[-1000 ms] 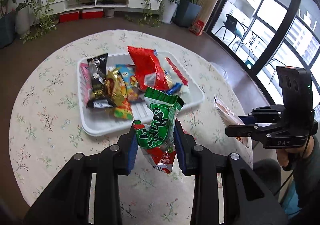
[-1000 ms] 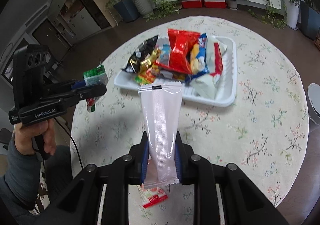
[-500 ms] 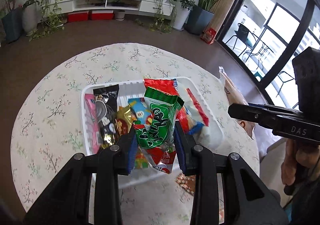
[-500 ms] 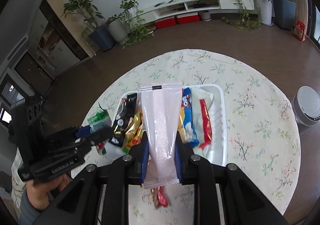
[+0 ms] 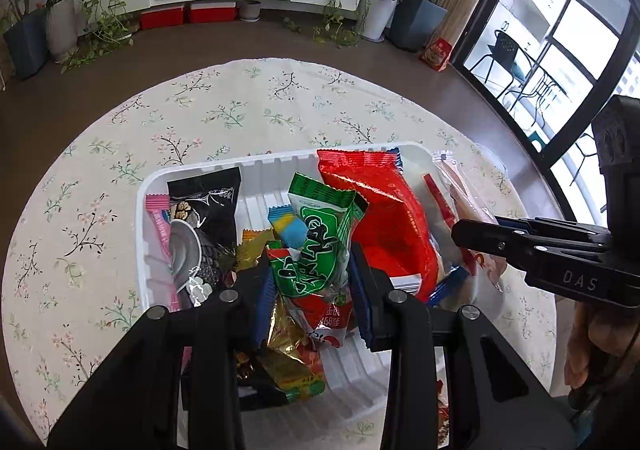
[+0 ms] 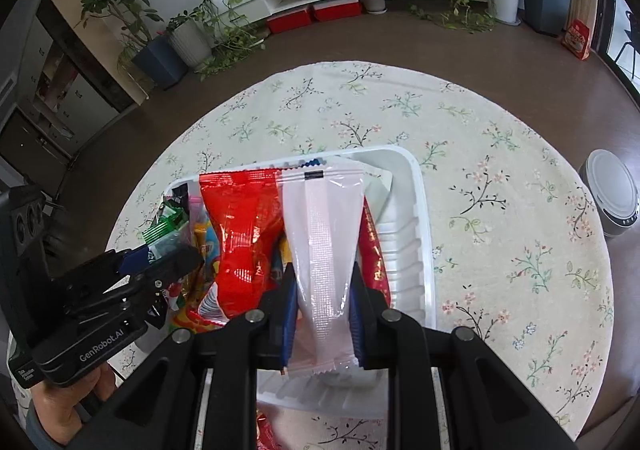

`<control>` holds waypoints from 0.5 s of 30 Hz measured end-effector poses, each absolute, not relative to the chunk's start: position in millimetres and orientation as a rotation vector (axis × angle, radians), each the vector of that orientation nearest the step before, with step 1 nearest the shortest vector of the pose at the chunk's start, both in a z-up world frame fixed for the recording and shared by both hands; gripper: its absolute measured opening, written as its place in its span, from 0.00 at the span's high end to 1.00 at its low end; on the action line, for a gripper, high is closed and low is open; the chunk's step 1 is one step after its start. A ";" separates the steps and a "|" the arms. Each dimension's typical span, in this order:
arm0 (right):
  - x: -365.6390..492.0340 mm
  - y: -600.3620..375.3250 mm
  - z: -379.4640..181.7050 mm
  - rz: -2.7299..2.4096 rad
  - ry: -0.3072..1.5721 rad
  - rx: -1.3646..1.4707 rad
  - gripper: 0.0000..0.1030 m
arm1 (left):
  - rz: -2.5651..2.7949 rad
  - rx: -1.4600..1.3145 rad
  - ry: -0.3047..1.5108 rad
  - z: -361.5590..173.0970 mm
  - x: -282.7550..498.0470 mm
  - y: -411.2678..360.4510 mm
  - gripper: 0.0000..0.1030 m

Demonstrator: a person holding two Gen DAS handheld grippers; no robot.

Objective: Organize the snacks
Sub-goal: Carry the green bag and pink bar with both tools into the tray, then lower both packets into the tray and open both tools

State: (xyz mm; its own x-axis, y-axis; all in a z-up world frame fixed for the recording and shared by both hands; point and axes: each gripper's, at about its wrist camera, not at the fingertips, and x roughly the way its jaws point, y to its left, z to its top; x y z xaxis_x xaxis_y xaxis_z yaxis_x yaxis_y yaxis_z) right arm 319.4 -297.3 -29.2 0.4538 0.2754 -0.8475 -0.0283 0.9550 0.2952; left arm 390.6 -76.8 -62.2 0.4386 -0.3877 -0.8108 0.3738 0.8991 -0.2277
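Both grippers were clamped on packets over the heaped tray [image 5: 144,218] — left gripper [image 5: 310,290] on the green snack packet [image 5: 316,250], right gripper [image 6: 323,304] on the clear wrapper [image 6: 324,234] — either could've slid off the pile once dropped.

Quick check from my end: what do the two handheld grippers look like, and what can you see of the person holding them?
Both are black plastic with blue pads and silver pivot screws. The left gripper carries white "GenRobot.AI" lettering on its body; the right gripper reads "DAS". The hand under the left one shows a grey-blue sleeve cuff; a dark cable hangs by the other hand.
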 end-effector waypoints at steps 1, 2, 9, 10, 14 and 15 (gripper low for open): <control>320.3 -295.9 -30.5 0.190 1.089 0.246 0.76 | -0.473 -0.015 1.014 -65.1 391.9 -77.4 0.68; 321.1 -294.1 -31.2 0.190 1.090 0.240 0.76 | -0.475 -0.012 1.020 -68.1 392.6 -78.8 0.67; 331.2 -286.5 -41.0 0.182 1.111 0.225 0.76 | -0.473 0.000 1.026 -79.6 397.3 -80.3 0.67; 331.0 -285.8 -41.8 0.180 1.111 0.218 0.76 | -0.473 0.002 1.024 -80.3 397.9 -81.1 0.67; 332.5 -285.9 -44.6 0.170 1.108 0.213 0.75 | -0.471 0.005 1.024 -80.6 398.2 -83.6 0.66; 332.7 -285.8 -44.4 0.169 1.107 0.210 0.75 | -0.471 0.007 1.022 -80.7 398.4 -84.4 0.64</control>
